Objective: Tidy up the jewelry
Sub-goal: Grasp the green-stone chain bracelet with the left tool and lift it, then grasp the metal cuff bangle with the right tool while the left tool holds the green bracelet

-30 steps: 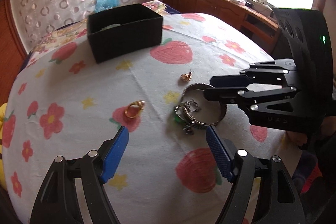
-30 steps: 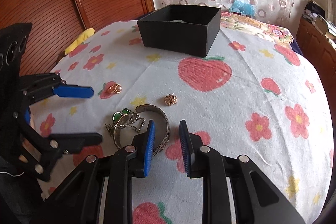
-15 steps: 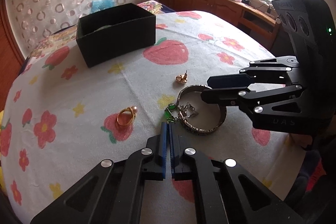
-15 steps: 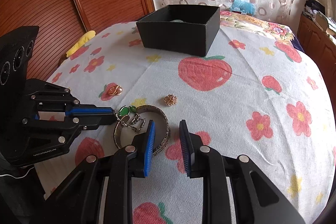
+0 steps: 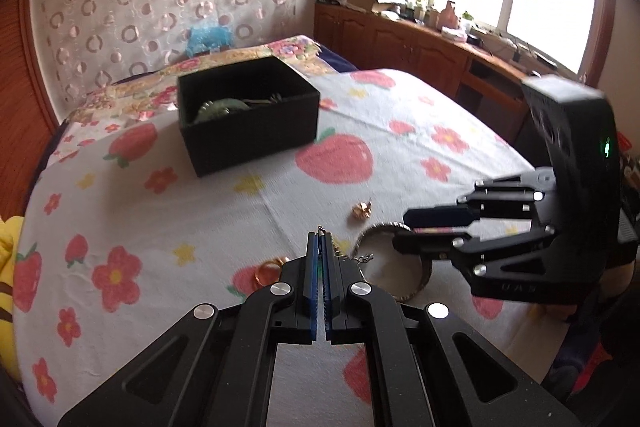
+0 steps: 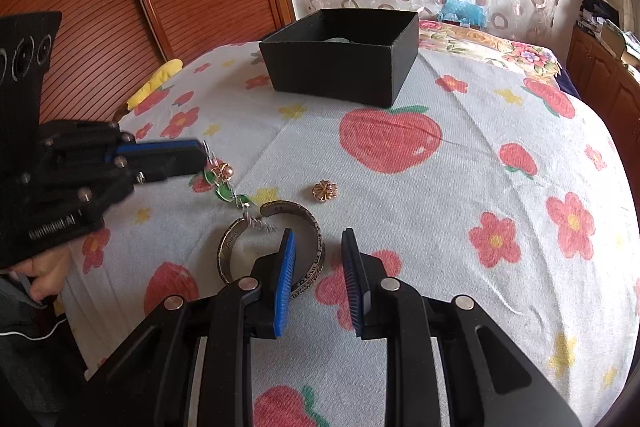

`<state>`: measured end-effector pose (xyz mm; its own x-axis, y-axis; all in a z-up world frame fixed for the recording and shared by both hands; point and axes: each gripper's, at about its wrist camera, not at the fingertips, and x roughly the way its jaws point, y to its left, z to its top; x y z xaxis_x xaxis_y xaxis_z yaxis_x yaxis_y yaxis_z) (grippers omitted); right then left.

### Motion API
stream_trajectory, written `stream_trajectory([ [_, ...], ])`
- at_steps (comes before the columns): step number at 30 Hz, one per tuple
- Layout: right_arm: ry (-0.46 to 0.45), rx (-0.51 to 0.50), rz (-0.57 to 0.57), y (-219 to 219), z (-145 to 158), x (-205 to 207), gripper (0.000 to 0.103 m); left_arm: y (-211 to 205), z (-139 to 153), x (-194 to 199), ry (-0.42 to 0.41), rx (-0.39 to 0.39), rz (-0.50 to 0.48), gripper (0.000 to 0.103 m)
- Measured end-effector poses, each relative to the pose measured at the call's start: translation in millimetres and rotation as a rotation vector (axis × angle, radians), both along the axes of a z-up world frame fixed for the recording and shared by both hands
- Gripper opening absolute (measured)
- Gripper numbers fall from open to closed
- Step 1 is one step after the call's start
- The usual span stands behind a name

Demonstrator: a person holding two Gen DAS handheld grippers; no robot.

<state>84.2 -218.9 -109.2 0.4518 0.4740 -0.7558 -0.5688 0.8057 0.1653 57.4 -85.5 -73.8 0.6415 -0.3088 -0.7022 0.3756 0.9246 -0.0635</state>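
Note:
My left gripper (image 5: 320, 241) is shut on a green-leaf chain necklace (image 6: 226, 189) and holds it lifted, its tail trailing down to the silver cuff bangle (image 6: 312, 263). The same gripper shows in the right wrist view (image 6: 200, 157). My right gripper (image 6: 318, 247) is open, its jaws astride the bangle's right rim; it also shows in the left wrist view (image 5: 404, 231). A gold ring with a pearl (image 5: 270, 271) and a gold flower earring (image 6: 325, 190) lie on the cloth. The black box (image 5: 248, 115) stands at the back with jewelry inside.
The bed is covered by a white strawberry-and-flower cloth (image 6: 480, 167). A yellow plush (image 6: 158, 83) lies at the left edge by the wooden wardrobe. A wooden cabinet (image 5: 420, 43) with clutter stands under the window.
My left gripper closed on the necklace and lifted it up and away from the bangle. My right gripper has stayed open over the bangle.

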Motion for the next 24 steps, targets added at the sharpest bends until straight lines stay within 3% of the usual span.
stream_trajectory([
  [7, -0.001, -0.002, 0.0, 0, 0, 0, 0.026, 12, 10, -1, -0.027, -0.021, 0.037, 0.001],
  [16, -0.08, -0.134, 0.012, 17, -1, -8, 0.026, 26, 25, -14, -0.05, -0.05, 0.073, 0.001],
  [22, -0.092, -0.148, 0.046, 22, 0, -12, 0.007, 31, 34, -18, -0.077, -0.06, 0.082, 0.001],
  [24, -0.087, -0.147, 0.052, 23, 0, -12, 0.007, 33, 36, -17, -0.083, -0.062, 0.085, 0.001],
])
